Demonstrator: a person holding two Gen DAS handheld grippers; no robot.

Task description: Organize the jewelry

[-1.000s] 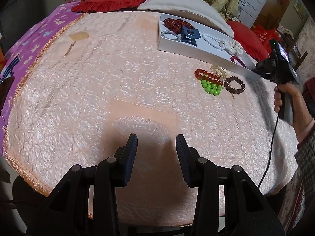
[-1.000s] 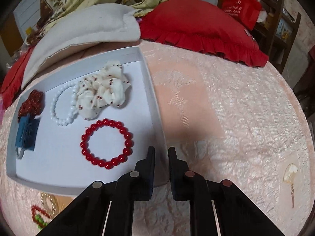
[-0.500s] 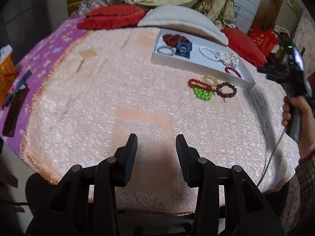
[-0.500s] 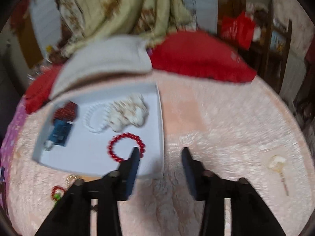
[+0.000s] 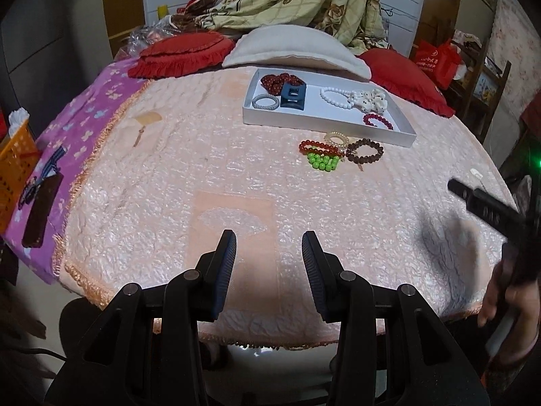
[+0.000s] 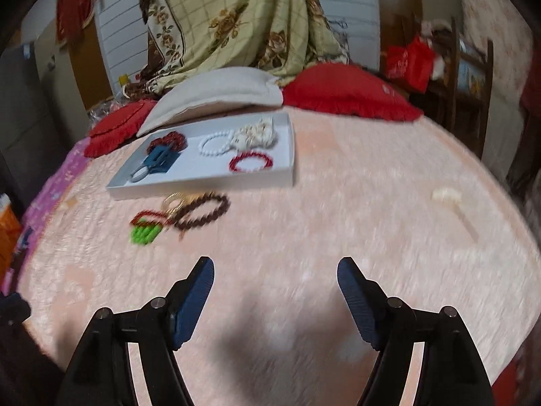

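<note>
A white tray lies on the peach bedspread. It holds a red bead bracelet, a white bead bracelet, a cream scrunchie, a blue hair claw, a grey hair tie and a dark red scrunchie. In front of the tray lie a brown bead bracelet, a green bead bracelet, an orange-red bracelet and a gold hair tie. My left gripper is open and empty over the near edge. My right gripper is wide open and empty, well short of the jewelry.
Red cushions and a cream pillow lie behind the tray. A purple cloth and an orange basket are at the left. A small cream item lies on the bedspread at the right.
My right gripper opened wide and pulled back from the tray toward the bed's near edge. My left gripper also drew back; its jaws stayed open.
</note>
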